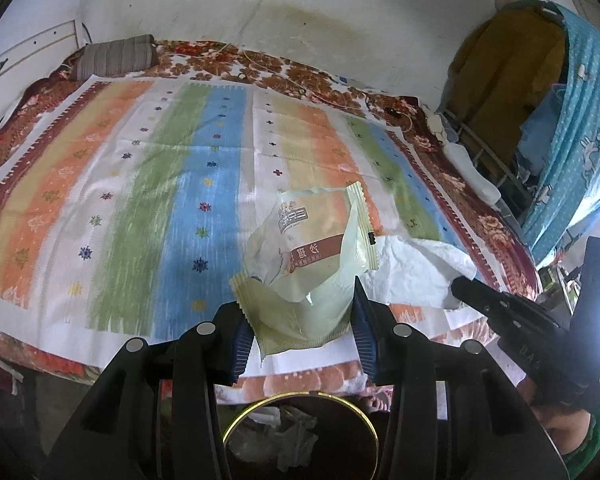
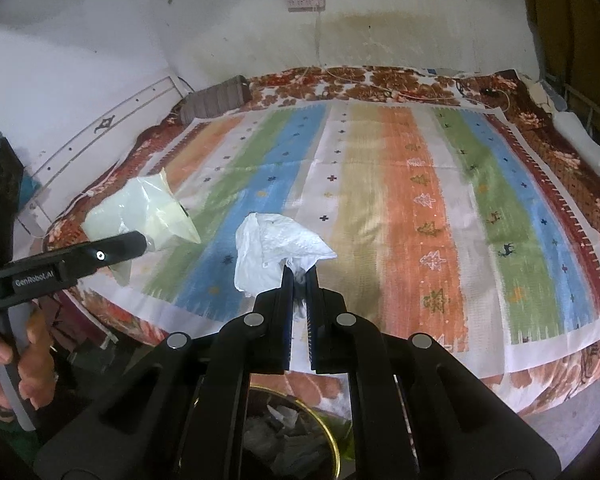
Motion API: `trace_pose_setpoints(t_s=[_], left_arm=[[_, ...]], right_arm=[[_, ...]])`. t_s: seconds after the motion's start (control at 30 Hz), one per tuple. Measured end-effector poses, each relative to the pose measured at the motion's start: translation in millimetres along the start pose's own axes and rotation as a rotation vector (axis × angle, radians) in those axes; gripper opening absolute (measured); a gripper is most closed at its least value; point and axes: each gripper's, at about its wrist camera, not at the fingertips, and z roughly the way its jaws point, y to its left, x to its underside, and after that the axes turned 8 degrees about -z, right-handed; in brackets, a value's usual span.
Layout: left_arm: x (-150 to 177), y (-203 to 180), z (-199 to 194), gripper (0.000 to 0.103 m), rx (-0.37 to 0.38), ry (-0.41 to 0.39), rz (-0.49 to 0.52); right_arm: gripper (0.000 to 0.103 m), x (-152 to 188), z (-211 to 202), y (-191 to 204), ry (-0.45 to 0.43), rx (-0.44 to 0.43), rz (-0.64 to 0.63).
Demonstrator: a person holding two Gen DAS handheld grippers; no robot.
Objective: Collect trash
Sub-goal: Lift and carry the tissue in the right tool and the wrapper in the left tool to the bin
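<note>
My left gripper has its jaws wide apart, with a pale green snack wrapper between them above the bed's near edge; I cannot tell whether the pads touch it. The wrapper also shows in the right wrist view, at the tip of the left gripper. My right gripper is shut on a crumpled white tissue and holds it over the striped bedspread. The tissue and right gripper show at the right of the left wrist view. A gold-rimmed bin with trash inside stands below both grippers.
The bed carries a striped cloth over a floral blanket. A striped pillow lies at the far left corner. A power strip hangs on the wall with cables trailing onto the bed. Blue fabric hangs at the right.
</note>
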Motion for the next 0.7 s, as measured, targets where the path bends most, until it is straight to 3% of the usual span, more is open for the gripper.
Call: trace_pose_setpoints(t_s=[0.23,0.47,0.7], left_arm=[[19.6,-6.8,-21.8,0.043,0.051,-0.059,-0.021],[44.8,-4.6,-34.8,0.043,0.079,-0.043,-0.035],[77.5,-1.9,-42.6,0.043,0.058,-0.010,-0.027]], right_arm=[[0.005,15.5,-21.2,13.6,-0.034,0.001,-0.037],[0.005,39.0,-35.6,17.7,-0.045,0.018,-0.031],[0.005,64.9,-43.5,24.5,-0.026,0.009,-0.024]])
